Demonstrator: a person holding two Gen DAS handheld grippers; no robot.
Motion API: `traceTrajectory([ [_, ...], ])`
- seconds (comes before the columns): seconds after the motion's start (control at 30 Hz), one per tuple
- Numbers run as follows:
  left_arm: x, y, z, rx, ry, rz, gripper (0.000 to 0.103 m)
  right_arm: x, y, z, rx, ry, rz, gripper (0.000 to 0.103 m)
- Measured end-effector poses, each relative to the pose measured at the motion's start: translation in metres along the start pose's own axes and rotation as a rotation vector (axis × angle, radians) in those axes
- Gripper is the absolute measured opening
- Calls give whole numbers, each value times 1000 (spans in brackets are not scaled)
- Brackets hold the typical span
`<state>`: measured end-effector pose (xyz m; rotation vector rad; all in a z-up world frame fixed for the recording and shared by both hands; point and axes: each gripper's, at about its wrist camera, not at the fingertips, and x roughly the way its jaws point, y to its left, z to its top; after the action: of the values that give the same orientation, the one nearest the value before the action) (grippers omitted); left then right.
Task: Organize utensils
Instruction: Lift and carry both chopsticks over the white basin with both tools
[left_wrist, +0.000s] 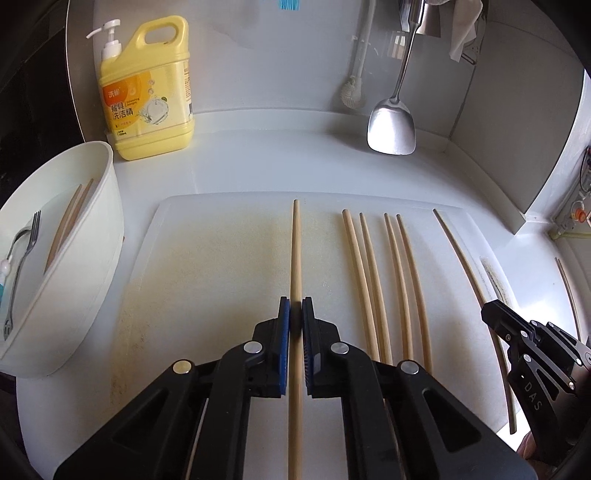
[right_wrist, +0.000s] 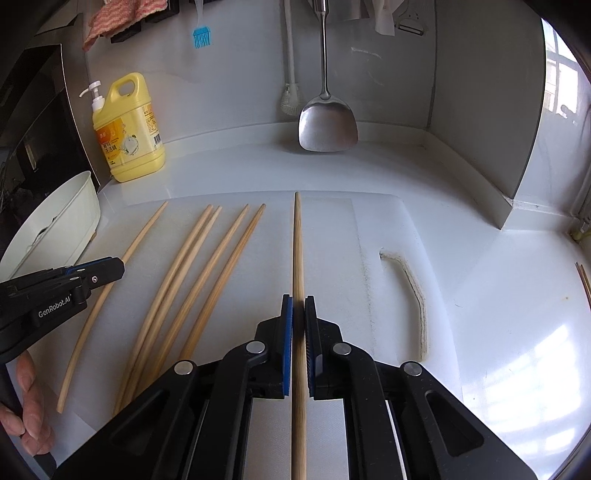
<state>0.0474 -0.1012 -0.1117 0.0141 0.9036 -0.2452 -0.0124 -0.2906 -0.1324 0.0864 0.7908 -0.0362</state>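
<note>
The left tool (left_wrist: 296, 308) is clamped on a chopstick (left_wrist: 295, 258) that runs straight ahead between its blue pads, over the white cutting board (left_wrist: 221, 258). The right tool (right_wrist: 298, 306) likewise grips its own chopstick (right_wrist: 297, 251). Between the two tools lie four loose chopsticks (left_wrist: 380, 280); left of the left tool a white bin (left_wrist: 99, 236) holds a fork (left_wrist: 22, 251)

Yellow detergent jug (left_wrist: 147, 88) with white pump at my 11 o'clock, upright against back wall. White cutting board (left_wrist: 221, 266) flat on counter below me. Blue brush (right_wrist: 201, 37) hangs on wall at my 11 o'clock; pink cloth (right_wrist: 122, 18) drapes left of it. White bottle brush (left_wrist: 354, 88) leans near 1 o'clock.
</note>
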Motion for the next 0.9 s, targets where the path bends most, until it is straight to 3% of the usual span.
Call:
traceTrajectory([
  [0.23, -37, 5, 15, -28, -14, 29, 7, -31, 14, 27, -29, -29, 45, 6],
  [0.5, -104, 30, 26, -92, -51, 100, 7, -70, 51, 59, -119, -70, 175, 6],
  [0.7, -144, 75, 25, -186, -75, 167, 7, -84, 105, 80, -223, -77, 275, 6],
  [0.9, -165, 142, 25, -235, -91, 224, 7, -87, 176, 95, -242, -84, 374, 6],
])
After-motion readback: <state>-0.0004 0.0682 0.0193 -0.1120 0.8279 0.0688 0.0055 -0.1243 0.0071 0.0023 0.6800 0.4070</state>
